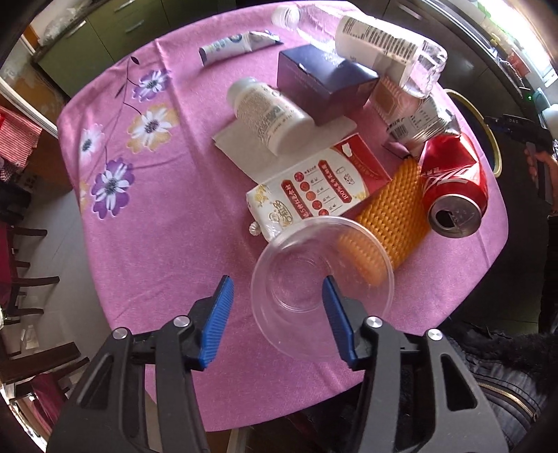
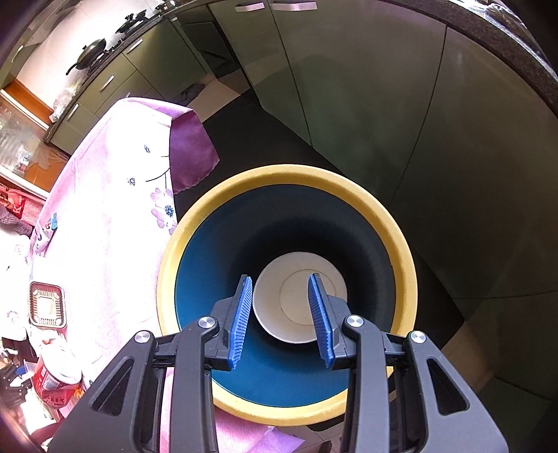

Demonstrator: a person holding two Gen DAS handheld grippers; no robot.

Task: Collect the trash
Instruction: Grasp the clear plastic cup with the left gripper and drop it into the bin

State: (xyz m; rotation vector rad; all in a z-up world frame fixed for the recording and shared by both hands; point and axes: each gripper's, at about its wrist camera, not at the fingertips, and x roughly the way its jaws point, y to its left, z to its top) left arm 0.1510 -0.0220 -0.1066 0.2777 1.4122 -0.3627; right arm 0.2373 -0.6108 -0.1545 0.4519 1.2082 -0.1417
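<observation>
The left tongs (image 1: 277, 299) stand apart over the near edge of the tabletop (image 1: 167, 216), holding nothing. Their right pad (image 1: 334, 313) overlaps a clear plastic bowl (image 1: 321, 285) in the view; whether it touches the bowl cannot be told. The bowl sits upright with nothing in it. Its far rim overlaps an orange spiked mat (image 1: 390, 216) and a red-and-white carton (image 1: 314, 188) lying flat. Just right of the mat a dented red can (image 1: 453, 188) lies on its side, its open top toward the camera. Beyond the carton a white bottle (image 1: 268, 115) lies on a napkin (image 1: 240, 146), with a dark blue box (image 1: 324, 83) behind it. A glass (image 1: 423, 69) and a white labelled container (image 1: 373, 38) lie tipped at the far right, a crumpled wrapper (image 1: 422, 118) below them. A tube (image 1: 237, 45) and a clear bottle (image 1: 289, 17) lie at the far edge.

The right tongs (image 2: 280, 313) are also apart and grip nothing, hanging over the mouth of a bin (image 2: 286, 177) with a yellow rim and dark blue inside. A white paper bowl (image 2: 272, 306) lies at the bottom, mouth up. The bin stands on the floor just beside the cloth-draped tabletop, on which a small brown tray (image 2: 47, 305) sits.
</observation>
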